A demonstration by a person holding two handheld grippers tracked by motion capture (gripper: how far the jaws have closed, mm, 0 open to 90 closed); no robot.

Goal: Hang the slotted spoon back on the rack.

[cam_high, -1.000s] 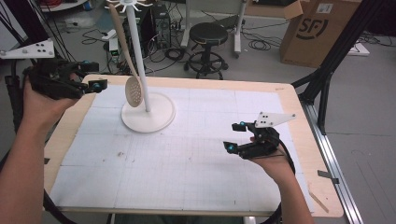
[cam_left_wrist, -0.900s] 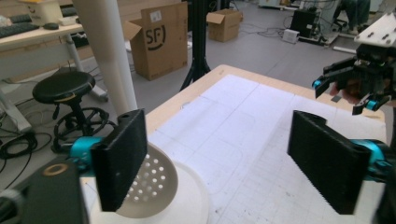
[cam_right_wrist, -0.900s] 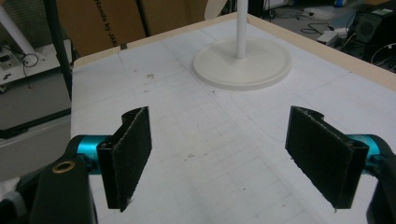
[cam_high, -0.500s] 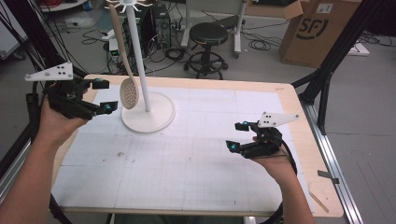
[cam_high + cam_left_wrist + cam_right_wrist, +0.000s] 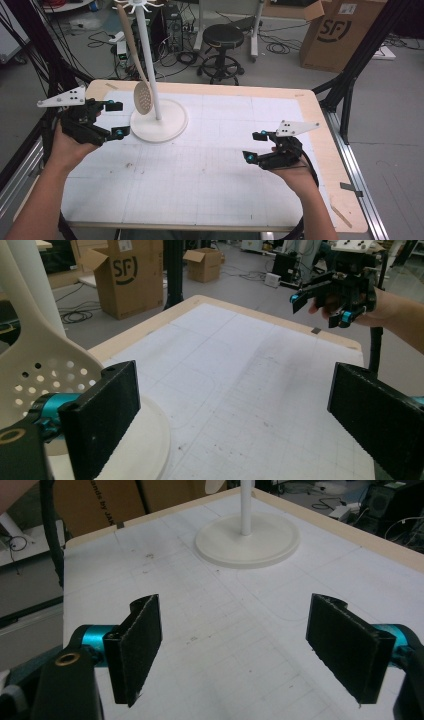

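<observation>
A white rack stand (image 5: 158, 125) with a tall pole stands at the table's back left. A cream slotted spoon (image 5: 142, 97) hangs from its top hooks, its bowl low beside the pole. My left gripper (image 5: 117, 119) is open just left of the stand's base, close to the spoon's bowl (image 5: 37, 377). Nothing sits between its jaws (image 5: 235, 415). My right gripper (image 5: 254, 146) hovers open and empty over the table's right half; in the right gripper view its jaws (image 5: 235, 647) point toward the stand's base (image 5: 247, 540).
The table (image 5: 310, 97) carries a white gridded mat. On the floor behind are a black stool (image 5: 222, 37), a cardboard box (image 5: 337, 32) and loose cables. Black frame legs stand at the right edge (image 5: 350, 85).
My left gripper has moved in from the table's left edge toward the stand's base and spoon bowl. The right gripper has stayed nearly in place.
</observation>
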